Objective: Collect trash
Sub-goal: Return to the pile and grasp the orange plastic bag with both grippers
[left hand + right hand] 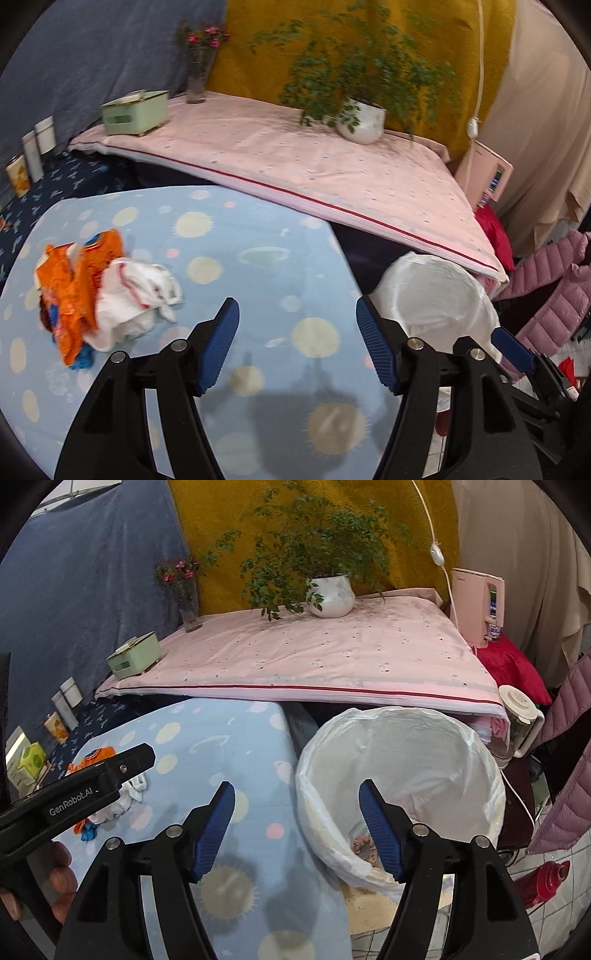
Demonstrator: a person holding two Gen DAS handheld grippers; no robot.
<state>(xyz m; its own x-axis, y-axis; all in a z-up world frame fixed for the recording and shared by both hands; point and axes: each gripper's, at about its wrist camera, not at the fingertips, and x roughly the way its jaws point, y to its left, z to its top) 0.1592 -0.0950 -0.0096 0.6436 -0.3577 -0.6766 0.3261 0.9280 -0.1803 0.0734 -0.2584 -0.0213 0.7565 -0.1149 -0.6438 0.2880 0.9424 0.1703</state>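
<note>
The left gripper [297, 325] has its two blue pads spread wide with nothing between them. It hangs over the table [258, 236] with the blue spotted cloth. The right gripper [297, 808] is spread wide too and holds nothing. It hangs by the table's edge, with one pad over the cloth and the other over the trash bin [399, 775]. The bin stands just beside the table and has a white bag in it.

The trash still to pick up lies in a small pile on the far left part of the table. There is a crumpled orange wrapper [75, 291] and a scrunched white bag [136, 299] touching it, with a bit of blue [83, 360] peeking out under the orange. At the bottom of the bin there looks to be a small pinkish ring-shaped thing [364, 847] (too small to tell what it is).

The step now is likely to go for the pile. The left gripper is nearer, so it makes sense for that one to reach over. It would be good to keep the pads wide, come down over the thickest bunch, and pinch where the orange wrapper and the white bag meet. That way both may lift at once. Thin crinkly stuff can slip, so the pinch should bite deep into the folds, not just a corner. Then it should be carried well over the mouth of the bin before the pads let go, so nothing lands on the floor.
</note>
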